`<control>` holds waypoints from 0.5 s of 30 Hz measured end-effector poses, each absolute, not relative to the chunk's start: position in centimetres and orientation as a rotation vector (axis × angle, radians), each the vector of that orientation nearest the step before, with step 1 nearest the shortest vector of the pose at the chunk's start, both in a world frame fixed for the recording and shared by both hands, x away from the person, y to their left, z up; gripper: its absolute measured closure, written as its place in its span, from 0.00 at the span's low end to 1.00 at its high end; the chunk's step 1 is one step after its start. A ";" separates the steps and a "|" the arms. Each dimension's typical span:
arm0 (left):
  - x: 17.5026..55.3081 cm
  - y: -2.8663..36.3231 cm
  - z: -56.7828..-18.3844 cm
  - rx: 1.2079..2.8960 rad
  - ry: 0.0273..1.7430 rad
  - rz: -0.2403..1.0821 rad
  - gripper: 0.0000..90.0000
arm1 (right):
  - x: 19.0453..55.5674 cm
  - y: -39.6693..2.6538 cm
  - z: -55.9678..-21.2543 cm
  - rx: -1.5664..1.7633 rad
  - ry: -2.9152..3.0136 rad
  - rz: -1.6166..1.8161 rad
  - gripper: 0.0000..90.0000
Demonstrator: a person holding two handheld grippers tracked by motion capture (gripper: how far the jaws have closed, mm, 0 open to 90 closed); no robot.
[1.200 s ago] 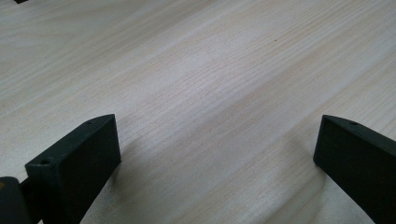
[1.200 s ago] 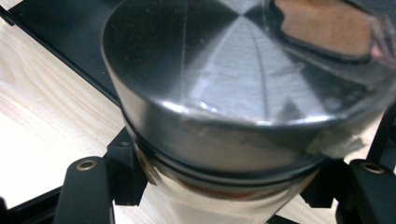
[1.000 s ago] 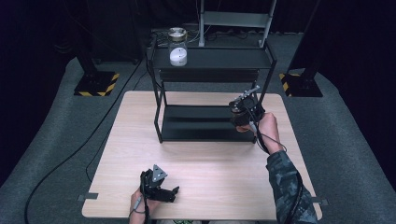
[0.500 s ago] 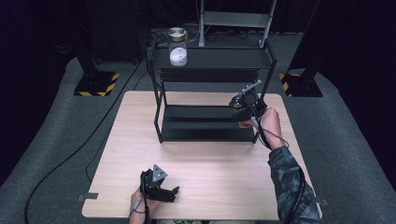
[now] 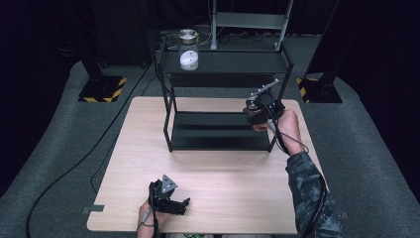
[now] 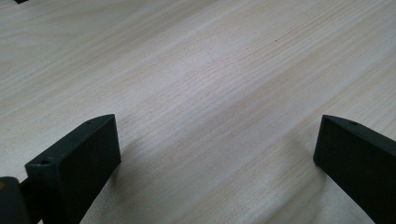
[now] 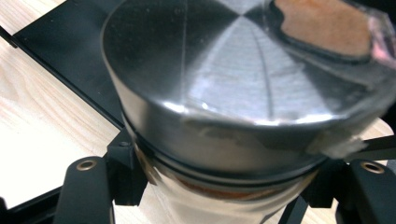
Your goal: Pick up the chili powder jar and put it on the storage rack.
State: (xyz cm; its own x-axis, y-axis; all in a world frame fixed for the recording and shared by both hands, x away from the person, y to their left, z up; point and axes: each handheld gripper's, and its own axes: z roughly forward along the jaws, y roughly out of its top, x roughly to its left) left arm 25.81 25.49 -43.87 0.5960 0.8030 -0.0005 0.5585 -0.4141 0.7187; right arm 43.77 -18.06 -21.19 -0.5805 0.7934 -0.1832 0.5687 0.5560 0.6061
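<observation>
A: So, item one?

B: Glass jar [image 7: 224, 140] with brushed metal lid [image 7: 224, 70], pinched just under the lid by the right gripper [image 5: 258, 115], held above the black shelf rack [image 5: 223, 99] at its right end.

A: Handling notes?

B: Rigid, smooth, likely slippery and breakable; moderate weight, I'd judge. Grip below the lid rim, as now, so the rim stops any slide.

A: Item two?

B: Left gripper [image 5: 173, 204], jaws spread wide, nothing between them, low over the wooden table [image 6: 210, 93]. Second lidded jar [image 5: 188, 49] stands on the rack's top shelf.

Dim surrounds, table [image 5: 124, 163] lit; lid [image 7: 224, 84] glare, close-up blurry.
</observation>
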 end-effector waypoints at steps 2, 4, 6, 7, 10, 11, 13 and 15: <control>25.8 25.5 -43.9 2.130 1.077 0.452 0.00 | 43.7 -18.0 -20.9 1.098 2.352 0.689 0.35; 25.8 25.5 -43.9 2.131 1.073 0.454 0.00 | 43.7 -18.1 -20.6 1.096 2.351 0.690 0.35; 25.8 25.5 -43.9 2.131 1.073 0.454 0.00 | 43.6 -18.1 -20.4 1.095 2.350 0.689 0.35; 25.8 25.5 -43.9 2.132 1.073 0.454 0.00 | 43.6 -18.1 -20.3 1.093 2.349 0.689 0.35; 25.8 25.5 -43.9 2.131 1.073 0.454 0.00 | 43.5 -18.1 -19.9 1.090 2.348 0.684 0.35; 25.8 25.5 -43.9 2.129 1.076 0.452 0.00 | 43.5 -18.1 -19.8 1.088 2.346 0.684 0.35; 25.8 25.5 -43.9 2.130 1.076 0.452 0.00 | 43.4 -18.1 -19.6 1.087 2.345 0.684 0.35; 25.8 25.5 -43.9 2.130 1.076 0.452 0.00 | 43.4 -18.1 -19.5 1.084 2.344 0.685 0.35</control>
